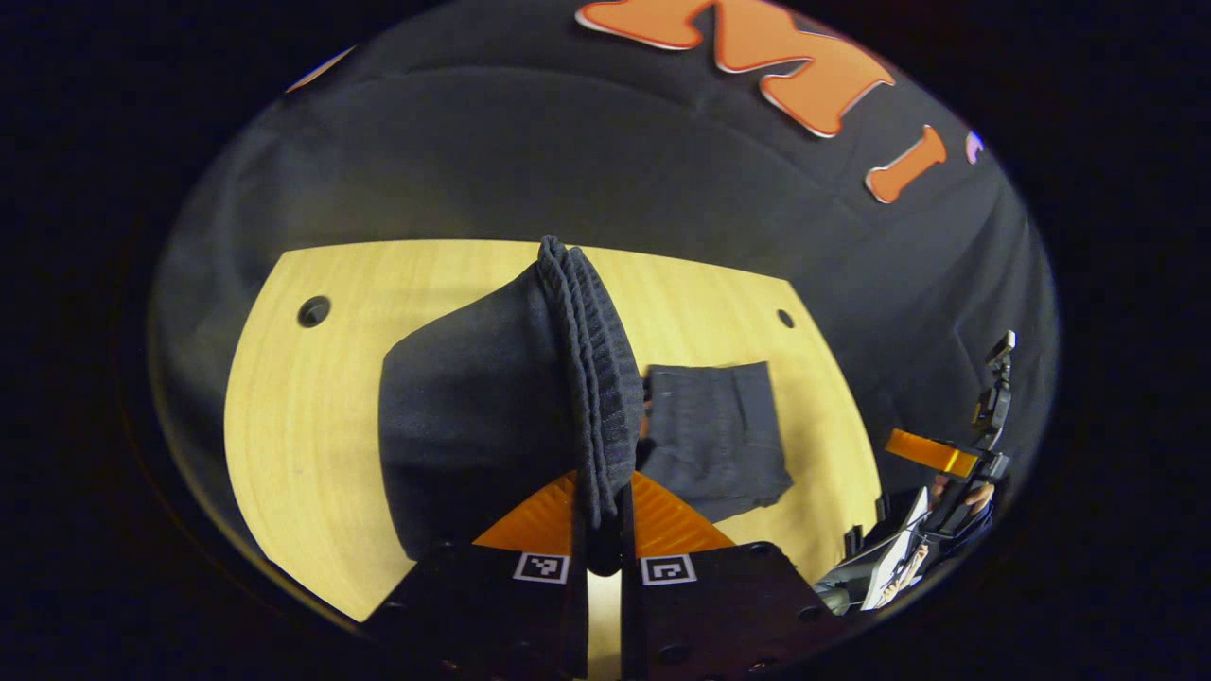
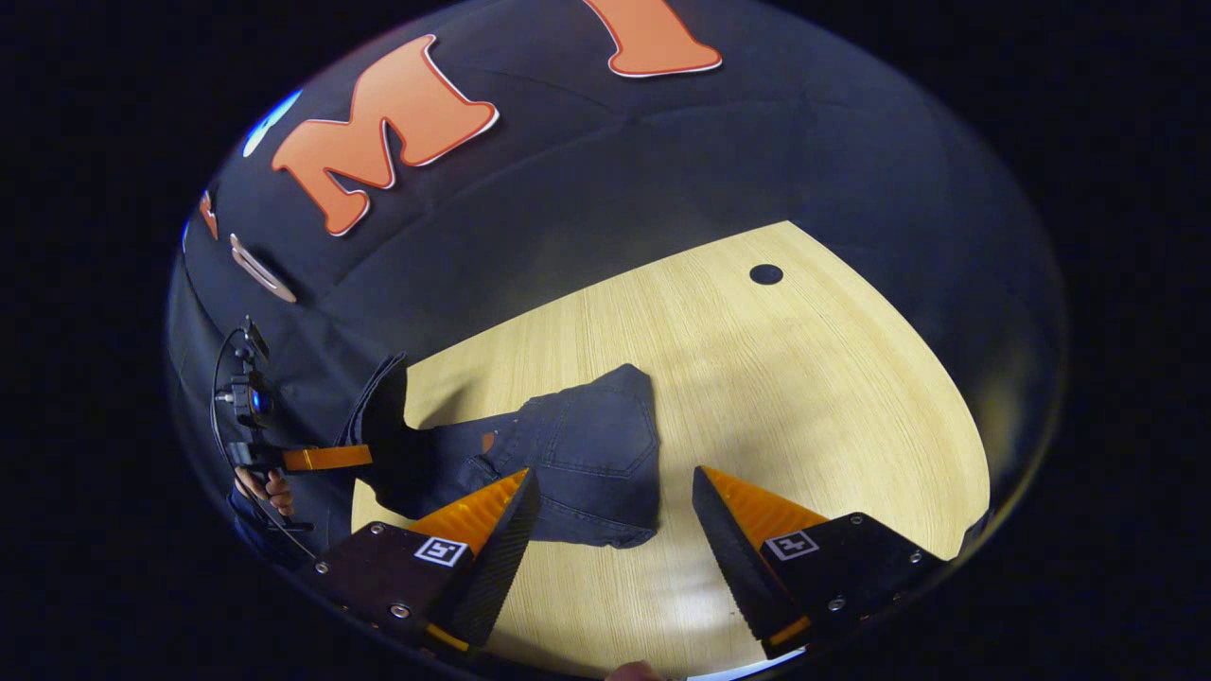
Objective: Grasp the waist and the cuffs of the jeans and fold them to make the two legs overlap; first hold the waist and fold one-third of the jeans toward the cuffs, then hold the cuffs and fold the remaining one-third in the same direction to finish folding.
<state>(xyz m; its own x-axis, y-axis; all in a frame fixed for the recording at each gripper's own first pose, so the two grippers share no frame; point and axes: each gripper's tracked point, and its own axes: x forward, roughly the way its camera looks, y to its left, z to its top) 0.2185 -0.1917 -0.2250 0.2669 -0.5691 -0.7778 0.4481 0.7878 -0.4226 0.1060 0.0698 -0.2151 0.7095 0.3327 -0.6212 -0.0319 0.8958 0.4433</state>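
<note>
Left gripper view: jaws clamp jeans [image 1: 530, 397].

two opposed views, shared table [image 1: 303, 397]

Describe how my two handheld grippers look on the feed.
They match. The left gripper and right gripper each have a black boxy body with round screws, two wedge-shaped ribbed fingers, and a square black-and-white marker tag at each finger's base. In the right gripper view, a thin dark cable loops along the left gripper.
</note>
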